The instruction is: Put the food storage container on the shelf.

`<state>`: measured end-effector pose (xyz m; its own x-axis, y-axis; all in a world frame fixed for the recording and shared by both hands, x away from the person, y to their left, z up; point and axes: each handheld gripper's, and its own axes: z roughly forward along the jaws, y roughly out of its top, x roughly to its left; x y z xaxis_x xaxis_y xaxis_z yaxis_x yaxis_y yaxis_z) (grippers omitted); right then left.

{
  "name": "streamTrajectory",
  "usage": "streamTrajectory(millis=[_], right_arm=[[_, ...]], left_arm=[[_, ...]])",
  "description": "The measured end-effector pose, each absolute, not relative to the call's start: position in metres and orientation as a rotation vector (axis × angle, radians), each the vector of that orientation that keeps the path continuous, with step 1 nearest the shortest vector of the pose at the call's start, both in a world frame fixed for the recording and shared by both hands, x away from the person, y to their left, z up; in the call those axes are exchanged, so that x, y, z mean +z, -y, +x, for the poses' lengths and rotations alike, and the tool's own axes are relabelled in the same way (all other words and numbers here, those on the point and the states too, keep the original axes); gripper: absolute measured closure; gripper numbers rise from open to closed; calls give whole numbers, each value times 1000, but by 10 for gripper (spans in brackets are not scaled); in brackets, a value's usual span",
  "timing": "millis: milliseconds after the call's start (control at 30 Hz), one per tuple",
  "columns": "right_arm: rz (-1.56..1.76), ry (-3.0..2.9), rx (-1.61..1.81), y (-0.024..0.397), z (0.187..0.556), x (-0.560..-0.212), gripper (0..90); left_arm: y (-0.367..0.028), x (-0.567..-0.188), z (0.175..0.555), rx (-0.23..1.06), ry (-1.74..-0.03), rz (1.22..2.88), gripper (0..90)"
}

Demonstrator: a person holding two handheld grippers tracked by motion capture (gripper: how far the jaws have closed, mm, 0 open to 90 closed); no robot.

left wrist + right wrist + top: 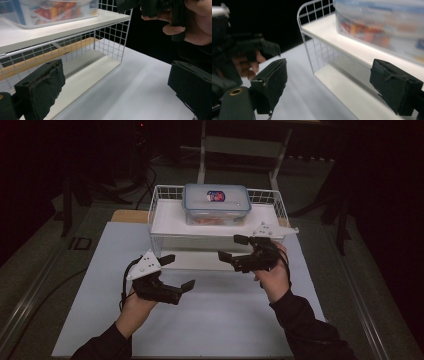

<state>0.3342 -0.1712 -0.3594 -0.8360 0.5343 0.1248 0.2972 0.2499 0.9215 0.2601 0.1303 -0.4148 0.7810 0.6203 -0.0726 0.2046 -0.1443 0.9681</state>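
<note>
No legible text anywhere

The lidded food container [216, 203] carries a blue-and-red sticker [216, 196] at the lid's centre, toward twelve o'clock on the table; its print is too small to read.

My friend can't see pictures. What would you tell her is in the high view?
A clear plastic food box with a blue-edged lid sits on the top shelf of a white wire rack on a white table. In front of the rack, a person's two hands hold the left tool and right tool, both open and holding nothing.

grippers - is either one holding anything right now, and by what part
Nothing is held. The left gripper and the right gripper both have open, empty jaws, in front of the wire shelf rack.
</note>
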Motion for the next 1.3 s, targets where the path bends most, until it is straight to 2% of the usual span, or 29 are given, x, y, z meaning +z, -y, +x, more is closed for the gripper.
streamTrajectory(millis=[400,933,1300], right_arm=[[780,-2292,1636,206,305,-399,142],[866,-2280,1603,246,283,-463,148],[873,-2296,1527,265,275,-487,148]], left_arm=[[-121,-423,250,354,-572,1722,7],[-119,-475,245,282,-579,1819,7],[-132,-498,242,269,-615,1834,8]])
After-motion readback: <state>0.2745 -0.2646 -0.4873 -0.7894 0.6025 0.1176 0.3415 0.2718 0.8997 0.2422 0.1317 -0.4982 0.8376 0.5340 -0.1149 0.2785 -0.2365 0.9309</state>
